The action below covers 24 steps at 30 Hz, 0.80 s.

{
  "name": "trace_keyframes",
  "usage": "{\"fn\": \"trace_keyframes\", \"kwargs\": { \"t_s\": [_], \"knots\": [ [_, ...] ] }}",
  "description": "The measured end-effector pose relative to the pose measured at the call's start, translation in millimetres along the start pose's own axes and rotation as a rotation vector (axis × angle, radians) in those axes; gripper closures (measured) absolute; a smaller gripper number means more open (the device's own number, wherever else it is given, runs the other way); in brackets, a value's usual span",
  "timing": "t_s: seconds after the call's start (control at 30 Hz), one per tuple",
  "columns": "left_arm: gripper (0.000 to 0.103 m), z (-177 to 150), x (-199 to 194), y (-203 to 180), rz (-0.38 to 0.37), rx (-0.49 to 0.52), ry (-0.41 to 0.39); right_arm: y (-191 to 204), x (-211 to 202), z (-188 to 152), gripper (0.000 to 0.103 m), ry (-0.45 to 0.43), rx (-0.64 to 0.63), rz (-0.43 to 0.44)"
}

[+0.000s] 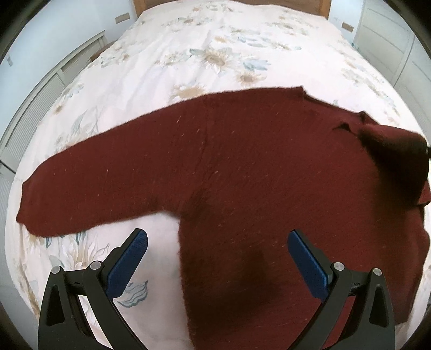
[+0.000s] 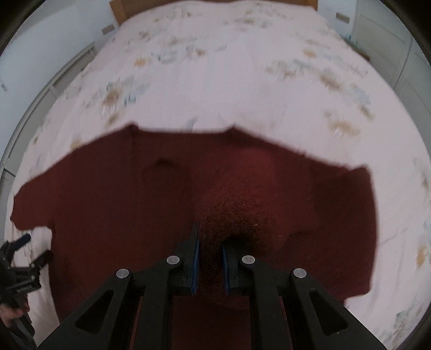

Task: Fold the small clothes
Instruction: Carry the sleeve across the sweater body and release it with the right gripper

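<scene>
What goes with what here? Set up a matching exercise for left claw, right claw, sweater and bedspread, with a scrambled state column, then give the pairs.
1. left claw
2. right claw
3. sweater
4. bedspread

A. floral, pale
B. open, gripping nothing
C. dark red, one sleeve spread flat
D. shut on bunched knit

Pairs: 1-B, 2-D, 3-C, 4-A

Bed with one sweater lying on it

A floral bedspread (image 1: 215,53) is covering the bed up to the wooden headboard (image 1: 231,3); a dark red sweater (image 1: 242,167) is lying spread near the foot edge, one sleeve reaching toward the left edge.
</scene>
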<state>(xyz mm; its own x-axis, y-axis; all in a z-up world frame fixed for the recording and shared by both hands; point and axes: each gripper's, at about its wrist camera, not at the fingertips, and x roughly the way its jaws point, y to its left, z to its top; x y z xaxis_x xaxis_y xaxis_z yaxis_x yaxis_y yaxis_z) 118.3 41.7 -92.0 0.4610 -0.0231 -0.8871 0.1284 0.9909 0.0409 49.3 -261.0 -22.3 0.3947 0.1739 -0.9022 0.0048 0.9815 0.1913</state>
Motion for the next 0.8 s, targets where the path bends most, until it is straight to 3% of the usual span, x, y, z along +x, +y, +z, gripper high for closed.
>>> {"fn": "trace_keyframes", "kwargs": {
  "t_s": [0.23, 0.37, 0.47, 0.63, 0.73, 0.8],
  "knots": [
    [0.001, -4, 12, 3, 0.033, 0.002, 0.040, 4, 28, -24, 0.086, 0.048, 0.000, 0.024],
    [0.001, -6, 14, 3, 0.033, 0.001, 0.048, 4, 29, -28, 0.060, 0.065, -0.028, 0.000],
    [0.001, -6, 13, -2, 0.026, 0.021, 0.046, 2, 16, -32, 0.026, 0.038, -0.053, -0.019],
    [0.001, 1, 10, -15, 0.008, 0.055, 0.036, -22, -13, -44, 0.018, -0.013, -0.049, -0.037],
    [0.001, 7, 8, -28, -0.002, 0.084, 0.031, -48, -30, -59, 0.004, -0.040, -0.020, -0.052],
    [0.001, 11, 8, -40, -0.009, 0.106, 0.026, -65, -36, -71, 0.000, -0.044, -0.003, -0.072]
  ]
}}
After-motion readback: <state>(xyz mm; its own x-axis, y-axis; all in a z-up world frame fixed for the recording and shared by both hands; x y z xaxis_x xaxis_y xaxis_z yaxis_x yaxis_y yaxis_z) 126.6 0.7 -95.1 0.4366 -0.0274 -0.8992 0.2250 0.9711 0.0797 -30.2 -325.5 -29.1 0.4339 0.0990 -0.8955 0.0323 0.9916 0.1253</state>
